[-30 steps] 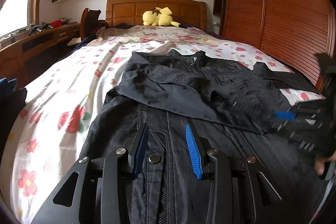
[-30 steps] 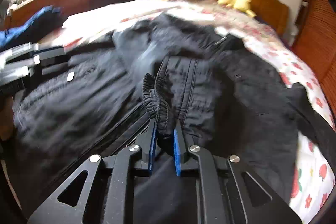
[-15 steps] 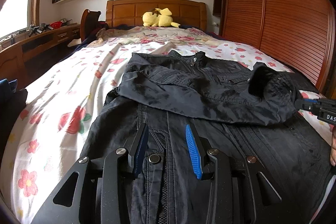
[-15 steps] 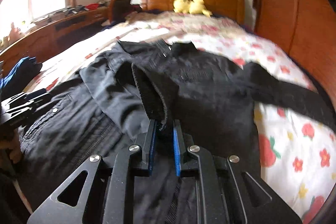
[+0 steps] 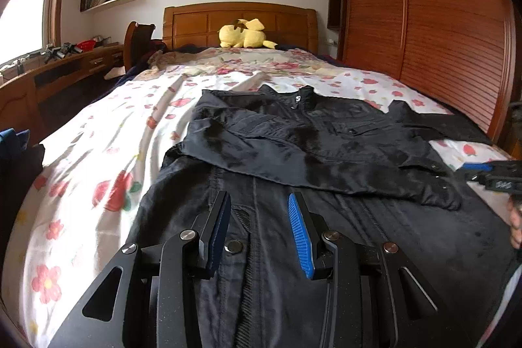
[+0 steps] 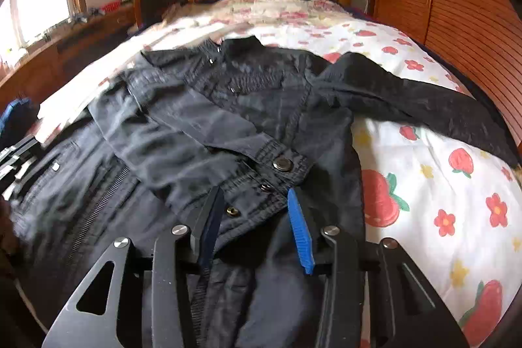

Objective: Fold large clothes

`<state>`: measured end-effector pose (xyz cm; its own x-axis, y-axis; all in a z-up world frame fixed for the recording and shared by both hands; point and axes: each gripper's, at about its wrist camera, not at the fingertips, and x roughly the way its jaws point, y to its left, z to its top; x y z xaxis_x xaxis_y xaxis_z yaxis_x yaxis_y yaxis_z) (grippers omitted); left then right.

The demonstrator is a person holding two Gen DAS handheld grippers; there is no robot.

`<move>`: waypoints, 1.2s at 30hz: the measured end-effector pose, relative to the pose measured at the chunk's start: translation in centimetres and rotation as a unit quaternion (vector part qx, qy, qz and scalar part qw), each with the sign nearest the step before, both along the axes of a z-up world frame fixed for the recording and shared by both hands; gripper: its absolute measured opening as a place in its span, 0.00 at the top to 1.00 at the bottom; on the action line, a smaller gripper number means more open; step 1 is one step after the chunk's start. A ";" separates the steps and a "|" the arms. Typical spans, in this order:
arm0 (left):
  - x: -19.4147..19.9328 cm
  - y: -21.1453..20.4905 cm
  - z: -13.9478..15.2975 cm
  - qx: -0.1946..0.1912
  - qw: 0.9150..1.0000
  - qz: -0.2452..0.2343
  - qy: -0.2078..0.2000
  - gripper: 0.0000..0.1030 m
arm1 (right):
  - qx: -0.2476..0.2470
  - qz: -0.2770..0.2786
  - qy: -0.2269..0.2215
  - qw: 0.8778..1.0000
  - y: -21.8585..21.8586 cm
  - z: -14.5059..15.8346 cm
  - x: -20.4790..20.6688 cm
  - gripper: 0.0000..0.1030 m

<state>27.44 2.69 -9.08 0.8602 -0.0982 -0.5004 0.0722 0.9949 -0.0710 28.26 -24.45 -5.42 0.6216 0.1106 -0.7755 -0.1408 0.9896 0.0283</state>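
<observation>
The right gripper is opening, dropping the sleeve cuff across the jacket at mid-frame to fold it; the left gripper hangs open, empty.

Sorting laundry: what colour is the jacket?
Black jacket, clearest in the right wrist view.

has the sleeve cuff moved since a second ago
Yes. In the left wrist view the cuff now lies flat across the jacket front, nearer the wardrobe side; the right claw is opening, cuff released.
</observation>
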 end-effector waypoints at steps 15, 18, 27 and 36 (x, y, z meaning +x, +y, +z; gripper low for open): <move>-4.7 -2.6 2.2 -0.016 0.999 -0.038 -0.025 0.36 | 0.050 0.073 0.057 0.994 1.7 -3.0 -0.5 0.90; -5.7 -3.0 2.4 -0.022 0.999 -0.042 -0.021 0.35 | 0.039 0.087 0.058 0.994 2.5 -2.7 -0.8 0.94; -5.5 -4.0 3.2 -0.029 0.998 -0.046 -0.015 0.34 | 0.069 0.140 0.023 0.987 5.4 0.1 -5.6 0.94; -1.5 -4.8 4.2 -0.024 0.997 -0.062 -0.025 0.34 | 0.056 0.120 -0.015 0.991 4.3 1.0 -6.5 0.94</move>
<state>25.91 -2.14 -4.85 0.8639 -0.2285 -0.4488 0.1992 0.9735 -0.1122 21.81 -20.19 -4.42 0.5903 0.3424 -0.7310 -0.3733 0.9187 0.1289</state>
